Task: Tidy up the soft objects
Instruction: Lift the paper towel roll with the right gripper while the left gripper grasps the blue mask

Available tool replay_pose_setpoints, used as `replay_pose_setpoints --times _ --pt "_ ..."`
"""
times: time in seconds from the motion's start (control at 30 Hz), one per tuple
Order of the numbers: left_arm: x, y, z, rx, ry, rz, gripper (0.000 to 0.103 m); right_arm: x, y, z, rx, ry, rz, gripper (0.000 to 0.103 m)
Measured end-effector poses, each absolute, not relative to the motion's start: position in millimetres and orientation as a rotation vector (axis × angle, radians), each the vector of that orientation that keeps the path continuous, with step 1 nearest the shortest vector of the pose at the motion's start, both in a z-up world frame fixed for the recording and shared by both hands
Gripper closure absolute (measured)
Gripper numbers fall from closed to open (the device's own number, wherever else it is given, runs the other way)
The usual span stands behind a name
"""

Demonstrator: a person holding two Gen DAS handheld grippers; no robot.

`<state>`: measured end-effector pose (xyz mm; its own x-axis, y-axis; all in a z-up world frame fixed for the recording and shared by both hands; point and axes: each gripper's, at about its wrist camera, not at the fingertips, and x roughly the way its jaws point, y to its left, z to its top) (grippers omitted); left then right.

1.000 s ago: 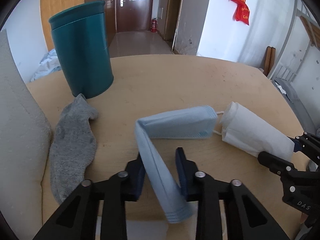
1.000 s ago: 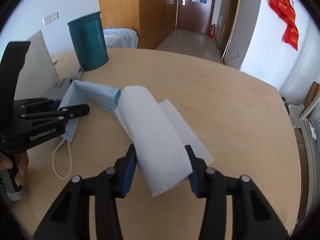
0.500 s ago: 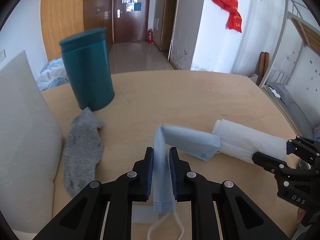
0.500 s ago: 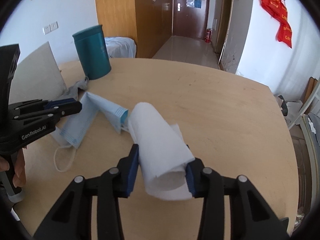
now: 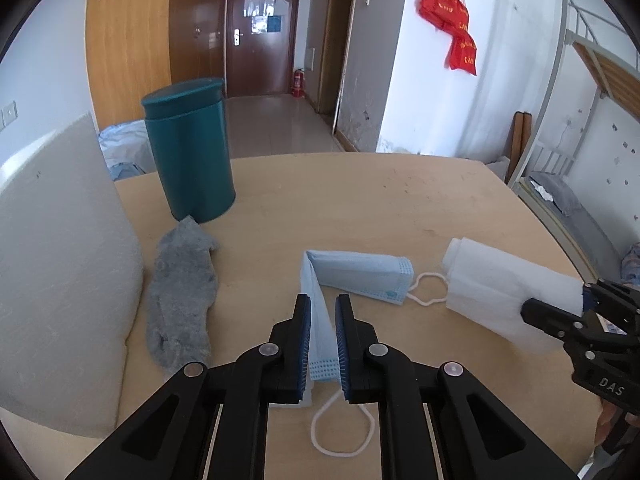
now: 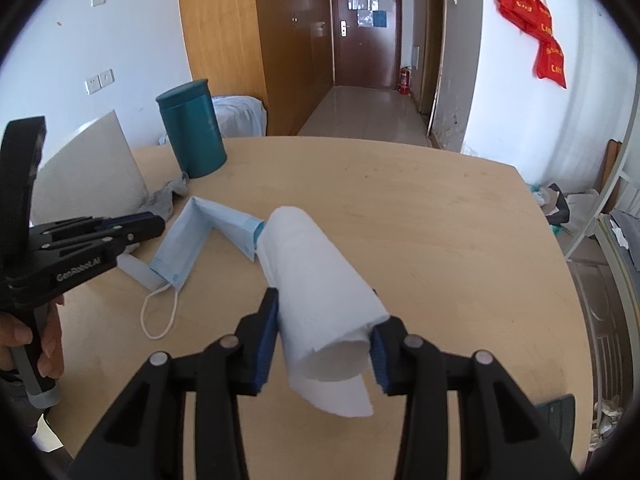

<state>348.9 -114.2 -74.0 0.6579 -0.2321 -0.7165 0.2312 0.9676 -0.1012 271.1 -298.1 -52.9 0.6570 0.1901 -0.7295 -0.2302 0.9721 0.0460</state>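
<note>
The mask (image 5: pixel 360 276) is pale blue, pleated and bent into an L. One half lies flat on the counter (image 5: pixel 380 200); the other stands on edge between the left gripper's (image 5: pixel 322 320) jaws. Its white ear loops (image 5: pixel 342 428) trail on the counter, one under that gripper and one beside the tissue. The tissue (image 6: pixel 320 292) is white paper rolled into a loose open tube with a free flap hanging at the near end. It is held between the right gripper's (image 6: pixel 324 332) jaws and tilted, its far end close to the mask's folded end. The sock (image 5: pixel 180 292) is grey and fuzzy. It lies flat and stretched out on the counter, left of the mask and apart from it.
</note>
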Motion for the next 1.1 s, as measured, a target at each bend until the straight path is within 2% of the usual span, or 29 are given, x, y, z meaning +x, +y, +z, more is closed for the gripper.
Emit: replay_pose_setpoints --times 0.23,0.3,0.33,0.4,0.57,0.63,0.7,0.8,1.1 --pt "357.0 -123.1 -83.1 0.025 0.821 -0.268 0.087 271.2 -296.2 -56.3 -0.053 0.832 0.237 0.058" --pt "361.8 -124.6 -88.4 0.028 0.839 -0.28 0.069 271.6 -297.0 -56.6 -0.054 0.834 0.238 0.058" --pt "363.7 -124.7 -91.0 0.025 0.847 -0.283 0.063 272.0 -297.2 -56.9 -0.053 0.834 0.237 0.058" --pt "367.2 -123.2 -94.9 0.024 0.85 -0.261 0.039 272.5 -298.1 -57.4 -0.05 0.836 0.238 0.058" --pt "374.5 -121.5 -102.5 0.019 0.868 -0.248 0.036 273.5 -297.5 -58.9 -0.049 0.838 0.241 0.058" --pt "377.8 -121.1 -105.7 0.013 0.875 -0.241 0.039 272.7 -298.3 -59.2 -0.047 0.837 0.239 0.058" --pt "382.6 -121.3 -111.1 0.006 0.905 -0.25 0.08 271.5 -299.2 -58.7 -0.045 0.836 0.238 0.058" --pt "384.2 -118.6 -115.6 -0.017 0.943 -0.246 0.094 268.8 -301.6 -57.1 -0.038 0.832 0.234 0.058" --pt "351.0 -114.4 -84.6 -0.025 0.849 -0.27 0.096 252.2 -300.4 -42.0 -0.034 0.798 0.233 0.058"
